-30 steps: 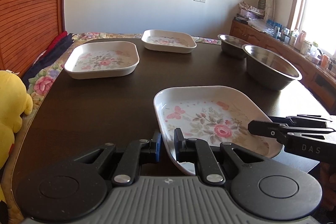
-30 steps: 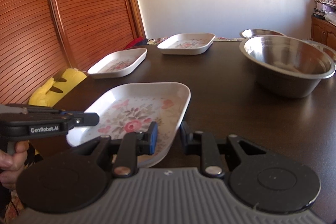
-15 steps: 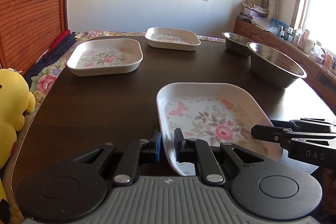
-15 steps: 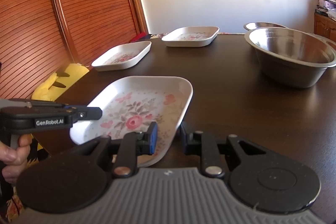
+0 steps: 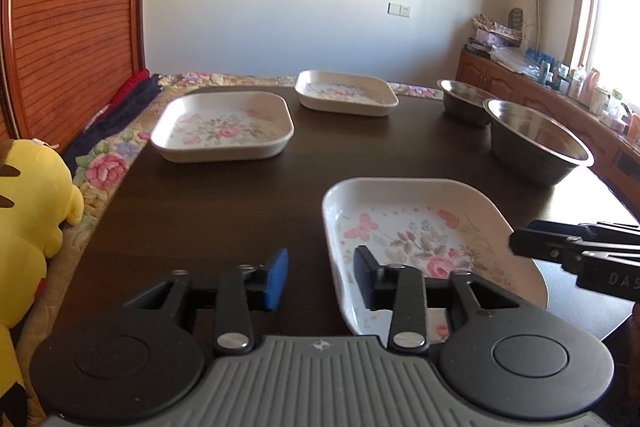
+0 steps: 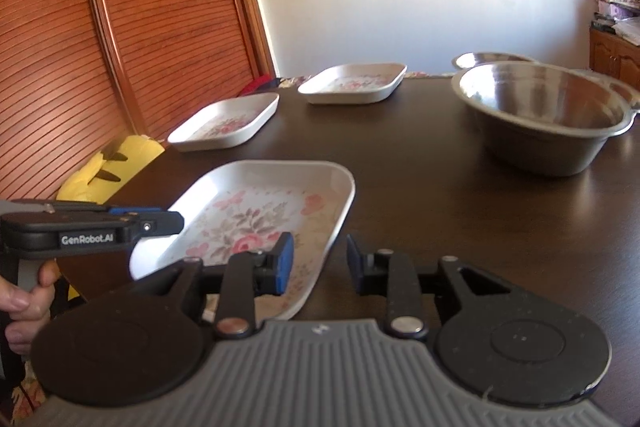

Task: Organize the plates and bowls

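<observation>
Melamine by the look of it, the near floral plate [image 5: 420, 239] at the table's [image 5: 240, 195] six o'clock edge seems light, stiff and slippery, best pinched by its raised rim, which the left gripper [image 5: 320, 277] and right gripper [image 6: 318, 263] straddle, jaws having just been opening.

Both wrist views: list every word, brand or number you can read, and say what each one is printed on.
"GenRobot.AI": white lettering on the side of the left gripper, seen in the right wrist view.
"DAS": on the side of the right gripper, cut off at the left wrist view's edge.
Bottles on the sideboard by the window: labels too small to read.
The floral plates carry no text.
</observation>
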